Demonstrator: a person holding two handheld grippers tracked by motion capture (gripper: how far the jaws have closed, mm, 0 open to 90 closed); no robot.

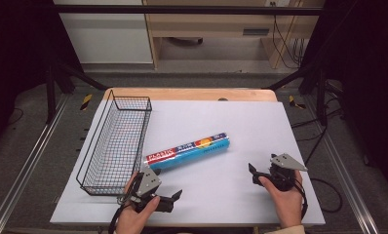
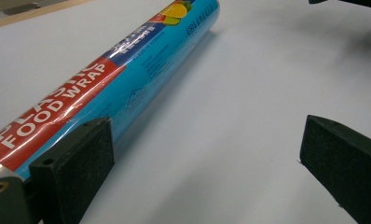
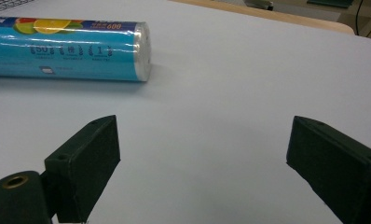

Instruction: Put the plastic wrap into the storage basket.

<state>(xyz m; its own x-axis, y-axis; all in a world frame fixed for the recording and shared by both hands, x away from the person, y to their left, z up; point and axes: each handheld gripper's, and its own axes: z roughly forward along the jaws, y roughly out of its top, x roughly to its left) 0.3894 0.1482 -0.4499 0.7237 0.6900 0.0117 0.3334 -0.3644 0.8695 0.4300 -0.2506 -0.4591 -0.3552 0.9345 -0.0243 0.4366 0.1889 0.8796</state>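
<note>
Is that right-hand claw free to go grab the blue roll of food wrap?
Probably yes. The right claw is open, and bare white table lies between it and the food wrap roll; the wire basket sits off on the far side.

Left gripper [image 1: 175, 196], right gripper [image 1: 252, 171]: jaws apart.

The wrap roll [image 2: 127, 79] runs off the left edge behind a jaw in the left gripper view, its far end is cropped in the right gripper view [image 3: 67, 46], and the small blue-label print is too tiny to read.
</note>
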